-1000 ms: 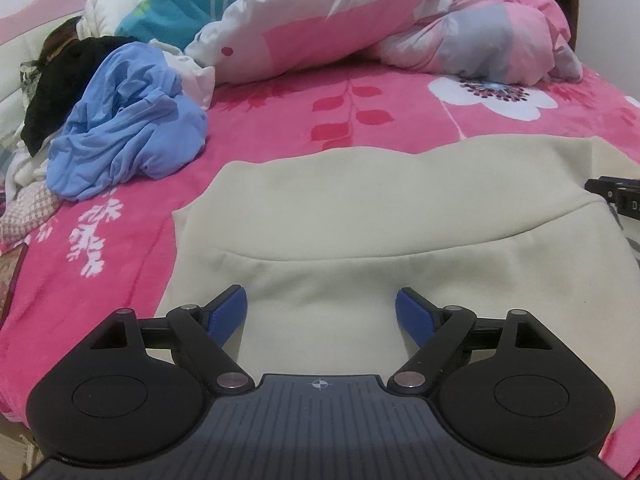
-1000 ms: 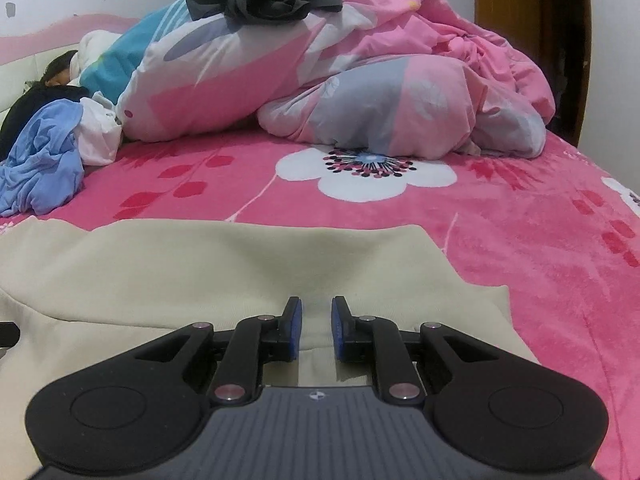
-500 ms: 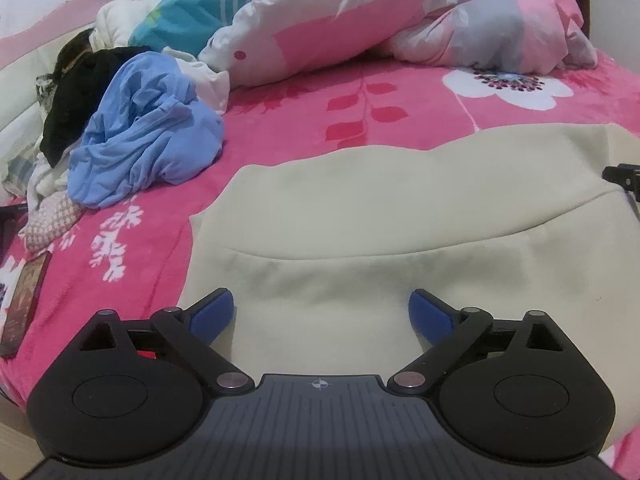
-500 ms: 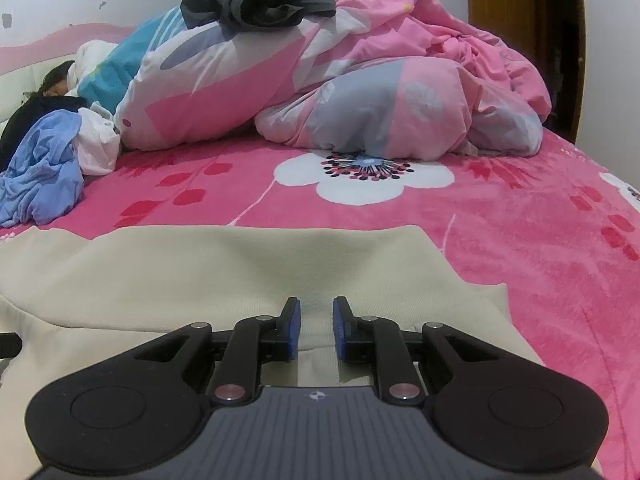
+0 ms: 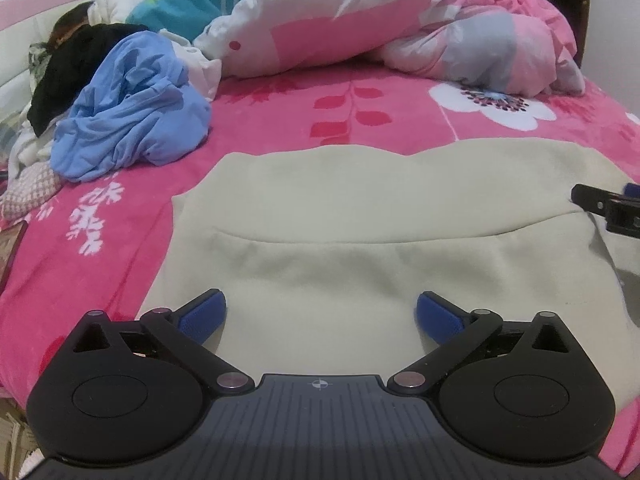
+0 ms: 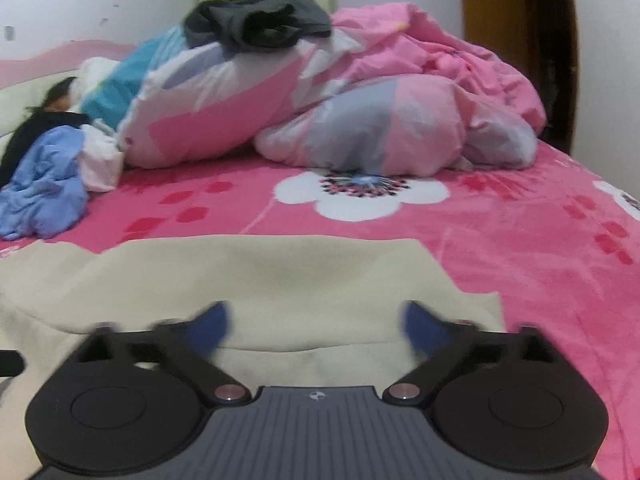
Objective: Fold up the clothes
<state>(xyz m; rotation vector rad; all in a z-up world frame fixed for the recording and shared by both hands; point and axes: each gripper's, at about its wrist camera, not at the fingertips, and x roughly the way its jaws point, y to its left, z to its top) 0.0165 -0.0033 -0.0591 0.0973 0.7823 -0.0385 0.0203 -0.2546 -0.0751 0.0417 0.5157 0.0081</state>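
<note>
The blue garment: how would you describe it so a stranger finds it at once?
Look at the pink floral bed, then the clothes heap at its left edge. The blue garment lies crumpled at the front, beside a black garment; it is the only light blue piece.

Soft, even indoor light with faint shadows and no glare fills both fisheye views, whose edges bend and darken at the corners, while the right gripper (image 6: 316,326) is smeared by motion blur, its jaws opening.
</note>
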